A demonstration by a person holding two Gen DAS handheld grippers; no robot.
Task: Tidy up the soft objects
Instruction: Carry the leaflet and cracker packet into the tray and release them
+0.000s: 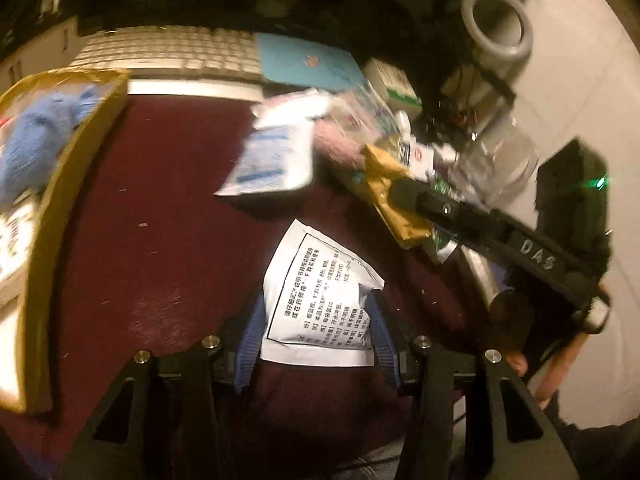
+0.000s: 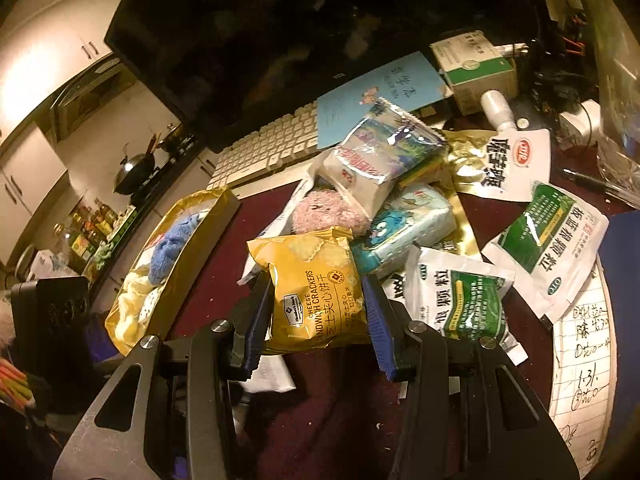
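Cracker packet [image 2: 316,296] clamped in right gripper [image 2: 316,316] — left gripper [image 1: 318,328] pinches white sachet [image 1: 320,300]; gold tray [image 2: 192,264] holds blue plush [image 2: 172,244].

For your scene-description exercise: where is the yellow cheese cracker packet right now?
In the right wrist view, the yellow cheese cracker packet sits lower centre between the right claw pads, just below the pink fluffy toy.

A white keyboard [image 2: 267,148] is set along the table's far edge, partly overlapped by a blue card [image 2: 380,96], below a dark monitor [image 2: 280,32].
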